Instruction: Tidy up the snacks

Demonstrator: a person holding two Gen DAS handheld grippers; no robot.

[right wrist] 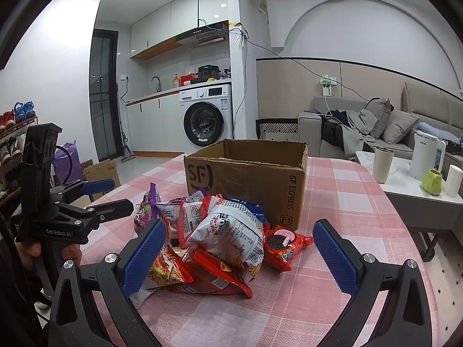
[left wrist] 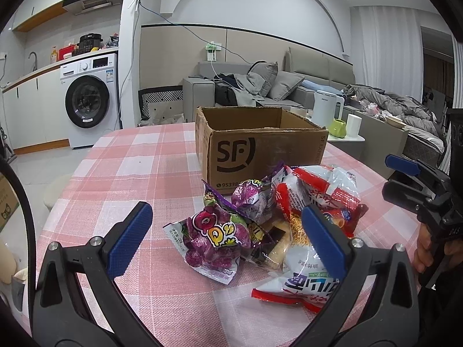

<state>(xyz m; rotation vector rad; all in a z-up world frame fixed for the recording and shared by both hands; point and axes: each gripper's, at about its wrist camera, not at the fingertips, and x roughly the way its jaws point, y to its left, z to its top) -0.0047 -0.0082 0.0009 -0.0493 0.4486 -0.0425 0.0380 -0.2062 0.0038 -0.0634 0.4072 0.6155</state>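
A pile of snack bags lies on the pink checked tablecloth [left wrist: 130, 159] in front of an open, empty-looking SF cardboard box [left wrist: 260, 150]. Nearest my left gripper [left wrist: 228, 240] is a purple grape-candy bag [left wrist: 214, 240], with a second purple bag [left wrist: 251, 199] and red-and-white noodle-snack bags [left wrist: 318, 193] behind it. That gripper is open, its blue pads [left wrist: 130, 240] straddling the pile without touching it. My right gripper [right wrist: 240, 257] is also open, framing a white bag [right wrist: 231, 231], a red bag [right wrist: 214, 277] and a red Oreo packet [right wrist: 282, 245]. The box [right wrist: 246, 176] stands just behind.
A low side table [right wrist: 405, 190] to the right holds a white kettle [right wrist: 425, 159], a cup, a green mug and a paper roll. A grey sofa [left wrist: 289, 86], a washing machine [left wrist: 89, 101] and a shoe rack [right wrist: 14, 138] stand beyond the table. The table edge curves close on the left.
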